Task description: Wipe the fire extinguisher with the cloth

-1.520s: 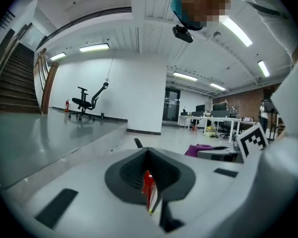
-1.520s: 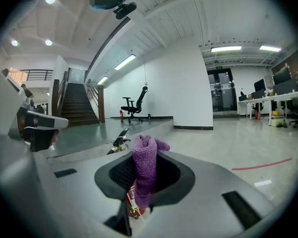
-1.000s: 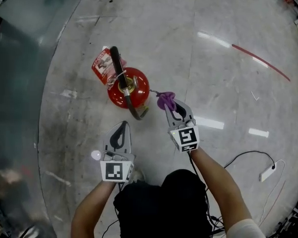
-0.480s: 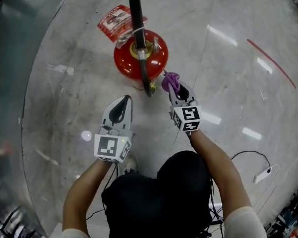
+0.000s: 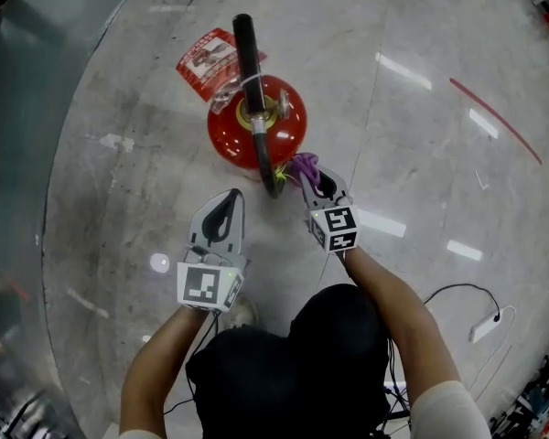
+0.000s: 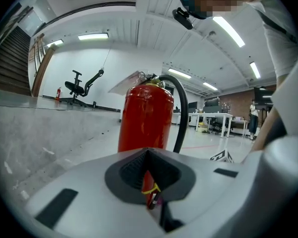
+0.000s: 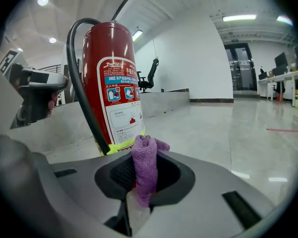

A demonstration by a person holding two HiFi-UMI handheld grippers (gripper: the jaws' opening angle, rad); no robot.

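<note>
Extinguisher (image 5: 276, 133) stands upright on the grey floor (image 5: 421, 181), ahead of the person. Its black hose (image 5: 247, 53) runs over the top and hangs down the near side, and a red-and-white tag (image 5: 201, 55) lies on its far left. Right gripper (image 5: 318, 183) is pointed at the near right side of the cylinder. In the right gripper view its jaws are clamped on a purple cloth (image 7: 145, 165), which bunches up out of them in front of the yellow band at the cylinder's foot, below the printed label (image 7: 120, 103). Head view puts the cloth just beside the hose end; contact with the cylinder cannot be confirmed. Left gripper (image 5: 229, 199) is held lower left, near the extinguisher but apart from it. Its jaws are drawn together to a thin slit with nothing gripped, and only the red cylinder shows beyond them. A white power strip (image 5: 485, 325) lies well off to the right.
</note>
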